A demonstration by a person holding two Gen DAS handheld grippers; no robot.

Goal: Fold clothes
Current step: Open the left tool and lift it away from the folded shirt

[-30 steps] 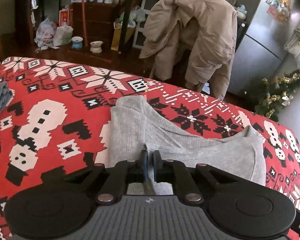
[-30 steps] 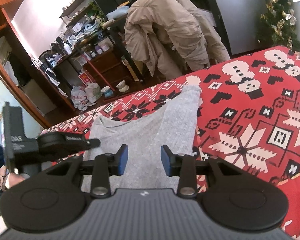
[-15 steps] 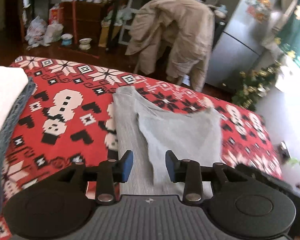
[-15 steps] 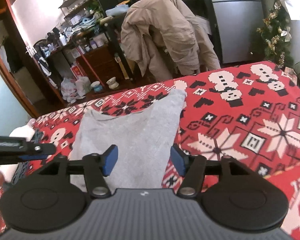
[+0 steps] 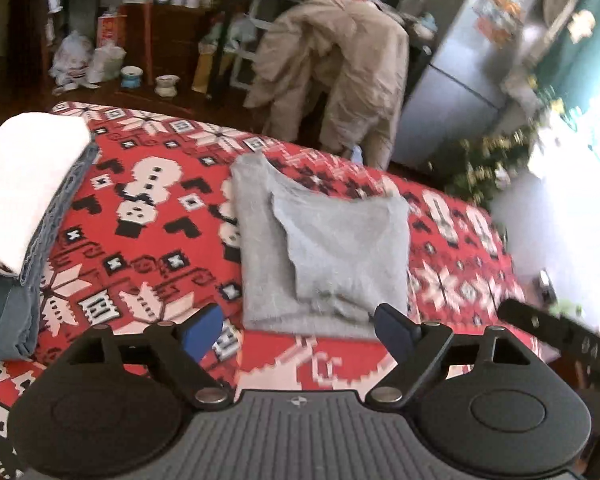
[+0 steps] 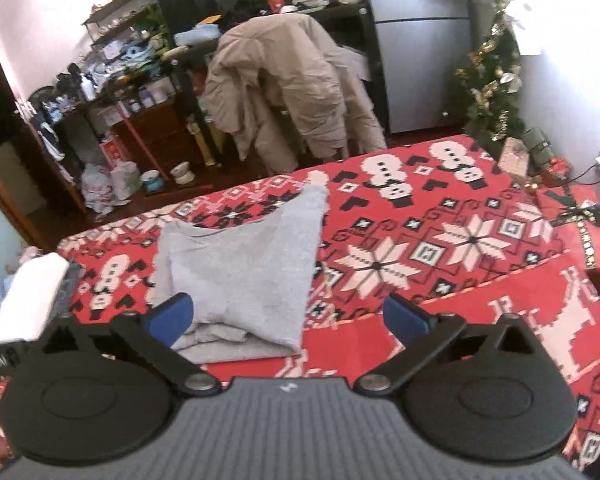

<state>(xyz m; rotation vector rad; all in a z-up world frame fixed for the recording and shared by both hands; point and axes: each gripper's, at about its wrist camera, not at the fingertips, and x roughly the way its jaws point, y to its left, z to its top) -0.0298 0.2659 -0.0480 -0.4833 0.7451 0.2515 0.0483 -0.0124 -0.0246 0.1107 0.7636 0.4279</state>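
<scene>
Cluttered shelves, a chair heaped with a beige coat (image 6: 284, 80) and a silver fridge (image 6: 416, 48) fill the room behind; nearer, a red patterned cloth (image 6: 460, 240) covers the table, and it serves as the landmark for all else. Near the middle of that cloth lies the grey sweater (image 5: 320, 248), folded into a rough rectangle with one sleeve laid across its top and a corner trailing toward the cloth's far edge; at the cloth's left end sits a stack of folded clothes (image 5: 24, 196), white on top of blue-grey.

A second ago the left gripper (image 5: 298, 330) was pinched shut on the sweater's near hem, and the right gripper (image 6: 288, 318) stood half closed over the same garment; now both have let go and pulled up and back from the cloth, the fingers of each opening wide with nothing between them, the sweater lying free below.

That release suggests this fold is set down; what likely remains is a further fold or a move onto the stack.
</scene>
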